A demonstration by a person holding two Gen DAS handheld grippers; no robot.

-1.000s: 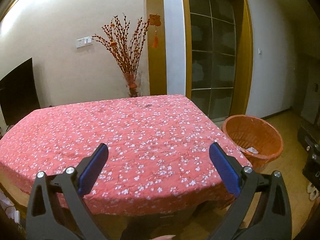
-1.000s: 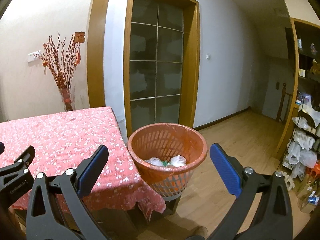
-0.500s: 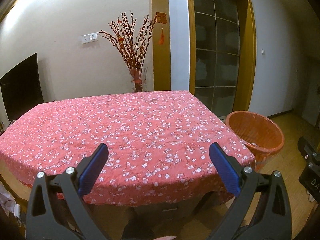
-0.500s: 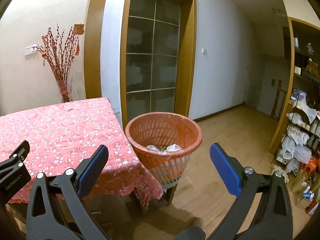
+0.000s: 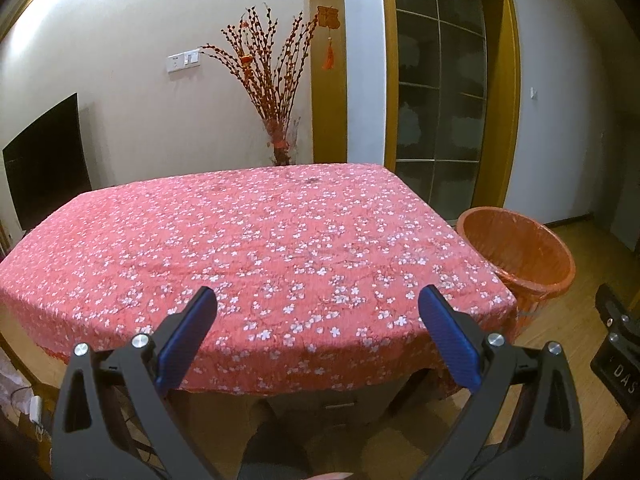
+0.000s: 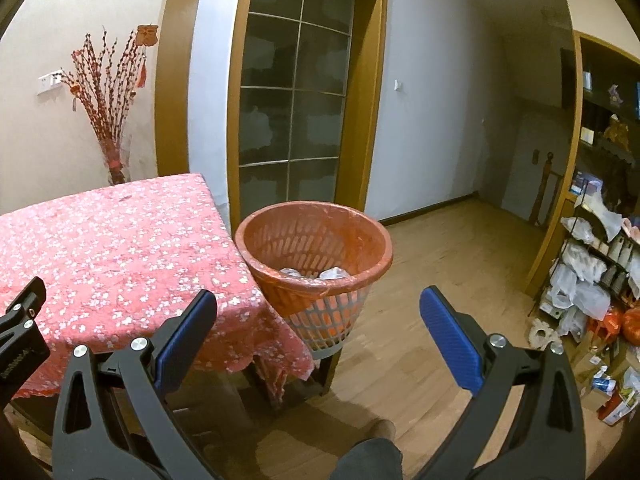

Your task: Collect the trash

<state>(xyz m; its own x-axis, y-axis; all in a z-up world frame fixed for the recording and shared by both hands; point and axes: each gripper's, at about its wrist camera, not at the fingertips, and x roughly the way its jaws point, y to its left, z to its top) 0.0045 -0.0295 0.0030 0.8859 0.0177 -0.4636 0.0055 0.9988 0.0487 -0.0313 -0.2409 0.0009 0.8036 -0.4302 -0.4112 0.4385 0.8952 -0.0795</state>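
An orange plastic waste basket stands by the table's right corner, with crumpled white and clear trash at its bottom. It also shows in the left wrist view. My left gripper is open and empty, held back from the near edge of the table with the red flowered cloth. My right gripper is open and empty, short of the basket and above the wood floor. No trash shows on the cloth.
A vase of red branches stands behind the table by the wall. A dark TV screen is at the left. A glass door is behind the basket. Cluttered shelves with bags line the right side.
Both grippers have pulled back and risen away from the table and basket, which now look smaller and farther. Both stay open and empty.
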